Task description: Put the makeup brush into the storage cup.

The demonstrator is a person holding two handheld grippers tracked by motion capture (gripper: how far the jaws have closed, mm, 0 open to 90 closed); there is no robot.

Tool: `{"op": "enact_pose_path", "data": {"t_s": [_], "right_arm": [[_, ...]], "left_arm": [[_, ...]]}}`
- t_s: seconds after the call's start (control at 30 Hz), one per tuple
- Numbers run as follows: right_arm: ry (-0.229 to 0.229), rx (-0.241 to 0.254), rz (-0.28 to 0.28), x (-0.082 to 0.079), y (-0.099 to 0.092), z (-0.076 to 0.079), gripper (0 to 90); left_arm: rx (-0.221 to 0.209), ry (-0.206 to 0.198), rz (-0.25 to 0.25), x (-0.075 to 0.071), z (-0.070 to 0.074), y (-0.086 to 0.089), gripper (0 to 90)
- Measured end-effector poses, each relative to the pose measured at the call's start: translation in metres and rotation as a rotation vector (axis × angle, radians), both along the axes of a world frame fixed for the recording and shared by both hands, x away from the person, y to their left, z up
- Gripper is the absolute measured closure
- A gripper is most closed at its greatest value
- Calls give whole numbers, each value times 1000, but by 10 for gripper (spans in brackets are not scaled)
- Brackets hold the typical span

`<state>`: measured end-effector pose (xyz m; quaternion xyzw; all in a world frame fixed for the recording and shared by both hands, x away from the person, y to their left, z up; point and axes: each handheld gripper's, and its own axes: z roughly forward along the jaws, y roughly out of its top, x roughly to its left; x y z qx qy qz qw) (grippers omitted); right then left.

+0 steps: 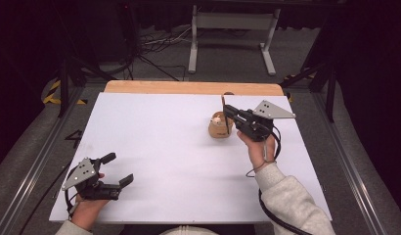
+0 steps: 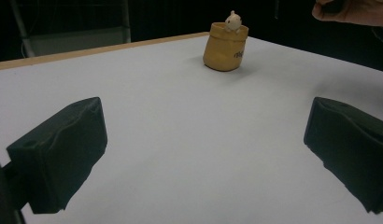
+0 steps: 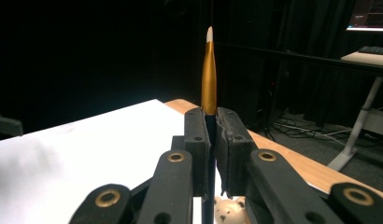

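A: The big white table board is lying across the middle of the high view. Where is the work happening?

B: Right of centre there. The right gripper is clamping a thin brush with a dark handle, gold ferrule and pale tip, holding it upright in the middle of the right gripper view, jaws pinched tight on the handle.

A: And the left gripper?

B: It is resting at the lower left of the high view, jaws standing wide with nothing between them.

A: What is sitting under the brush?

B: A small tan sack-shaped holder, with a little cream figure peeking over its rim at the top of the left gripper view. The brush's lower end is hanging just beside or over its mouth; I cannot tell which.

A: What is likely to go wrong?

B: I am thinking the holder looks light and nothing is steadying it. If the handle is catching the rim or the figure, the sack could be tipping or sliding. The thin handle could also be pivoting between the pads.
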<state>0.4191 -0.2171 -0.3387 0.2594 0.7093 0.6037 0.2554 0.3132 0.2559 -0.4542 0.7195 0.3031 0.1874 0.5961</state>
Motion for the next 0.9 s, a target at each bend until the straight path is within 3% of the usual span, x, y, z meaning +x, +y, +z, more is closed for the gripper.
{"op": "enact_pose_path", "data": {"t_s": [0.63,0.9], "right_arm": [[-9,7,-76,33,1,5,835],[-21,4,-83,45,4,3,836]], "left_arm": [[15,-4,-2,1,-1,-1,3],[17,-8,-5,1,0,-1,3]]}}
